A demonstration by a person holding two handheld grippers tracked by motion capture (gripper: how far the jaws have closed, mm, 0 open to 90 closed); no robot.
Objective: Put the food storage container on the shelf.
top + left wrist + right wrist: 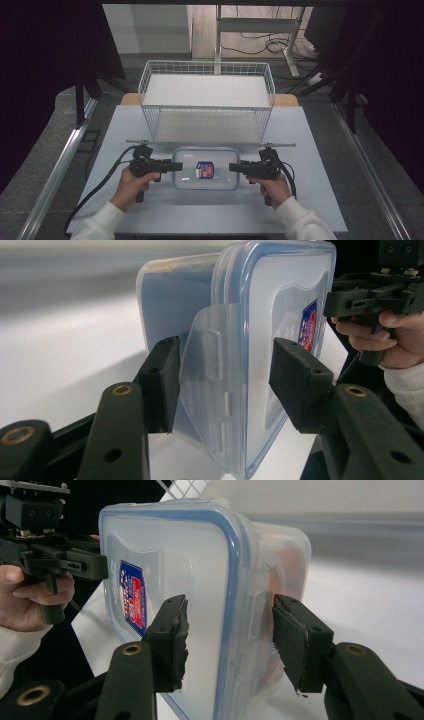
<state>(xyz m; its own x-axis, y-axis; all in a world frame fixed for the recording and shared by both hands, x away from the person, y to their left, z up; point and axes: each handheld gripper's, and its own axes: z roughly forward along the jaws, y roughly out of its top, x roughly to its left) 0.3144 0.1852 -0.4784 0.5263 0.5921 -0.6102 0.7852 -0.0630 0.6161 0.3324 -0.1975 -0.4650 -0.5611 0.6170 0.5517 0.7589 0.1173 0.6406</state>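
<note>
The left gripper (176,167) pinches the left end of the clear, blue-rimmed plastic box (205,168), near-centre on the smooth grey table (310,150). The right gripper (233,167) clamps its right end. A white wire basket (206,100) stands beyond.

The high view is evenly lit from above; the pale surface (300,150) reads bright while both side margins fall into near-black. Shadows are soft and short under the wire basket (207,100). A small glare spot sits on the lid of the clear food container (205,170). In the left gripper view the background surface is washed out and blurred, and the near tool (222,385) looks slightly soft. The right gripper view is similar, its far background smeared and grey
</note>
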